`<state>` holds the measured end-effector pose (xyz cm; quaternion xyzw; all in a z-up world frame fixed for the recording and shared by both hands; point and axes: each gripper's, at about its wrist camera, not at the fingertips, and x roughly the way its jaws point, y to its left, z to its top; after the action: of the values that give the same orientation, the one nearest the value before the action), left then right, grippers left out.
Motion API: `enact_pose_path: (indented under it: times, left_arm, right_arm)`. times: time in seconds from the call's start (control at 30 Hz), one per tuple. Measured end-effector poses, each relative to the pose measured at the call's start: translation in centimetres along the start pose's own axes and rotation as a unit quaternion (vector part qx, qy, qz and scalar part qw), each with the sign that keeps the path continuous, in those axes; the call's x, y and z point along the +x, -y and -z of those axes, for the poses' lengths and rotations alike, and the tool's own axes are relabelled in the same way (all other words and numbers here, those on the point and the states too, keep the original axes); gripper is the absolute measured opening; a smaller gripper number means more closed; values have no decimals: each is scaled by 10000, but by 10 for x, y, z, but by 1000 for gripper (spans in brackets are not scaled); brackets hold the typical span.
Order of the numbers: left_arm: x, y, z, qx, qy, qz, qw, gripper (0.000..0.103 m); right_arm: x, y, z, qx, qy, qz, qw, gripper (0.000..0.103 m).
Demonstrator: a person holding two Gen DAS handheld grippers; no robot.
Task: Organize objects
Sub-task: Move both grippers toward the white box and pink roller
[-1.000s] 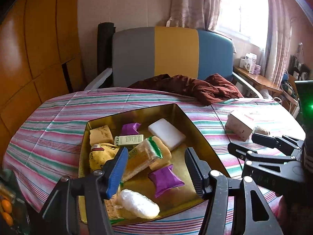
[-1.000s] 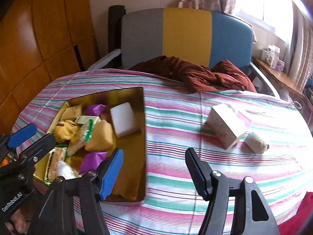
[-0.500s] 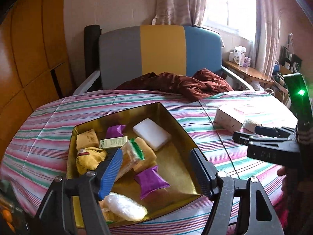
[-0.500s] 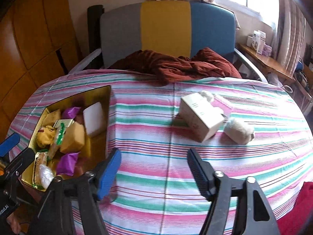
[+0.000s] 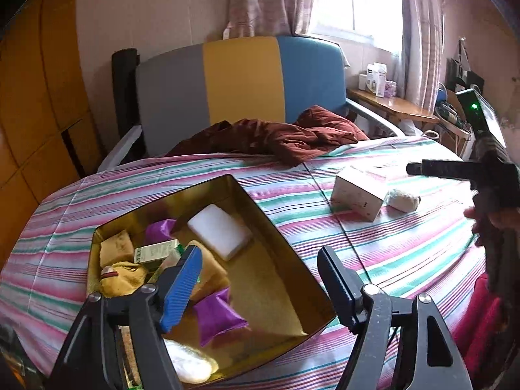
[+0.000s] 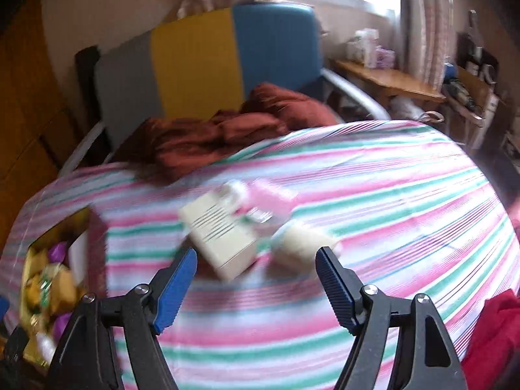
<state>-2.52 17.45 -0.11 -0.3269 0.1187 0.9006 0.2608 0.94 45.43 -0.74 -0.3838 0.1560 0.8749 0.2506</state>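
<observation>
A gold tin (image 5: 286, 260) sat on the striped table (image 5: 406, 247), packed with small goods: a white block (image 5: 219, 235), purple sachets (image 5: 216, 317), tan packets and a green-labelled carton (image 5: 156, 251). A cream box (image 6: 221, 243) and a pale roll (image 6: 305, 243) lay well apart from it, touching each other, near a rumpled maroon cloth (image 5: 279, 138). My right wrist view was smeared by motion, so the box's print was unreadable, and the tin was cut off at its left edge. My left gripper (image 5: 260, 284) hung over the tin, its jaws having just been opening, wide apart with nothing between them. My right gripper (image 6: 256, 287) faced the box and roll, jaws likewise just opened, gripping nothing.
</observation>
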Motion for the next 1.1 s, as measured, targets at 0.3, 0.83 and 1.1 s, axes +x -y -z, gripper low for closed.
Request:
enact_pose_path:
  times: [0.3, 0.83, 1.1]
  left_arm:
    - [21, 26, -12, 288, -121, 85, 9995, 74]
    - [109, 85, -64, -191, -1030, 909, 9903, 74]
    - [171, 117, -92, -893, -1499, 1085, 9787, 83]
  right_arm:
    - [30, 74, 2, 1396, -111, 238, 9899, 77]
    - [29, 122, 14, 2596, -275, -43, 9653, 78]
    - [30, 117, 12, 2527, -302, -297, 9666, 78]
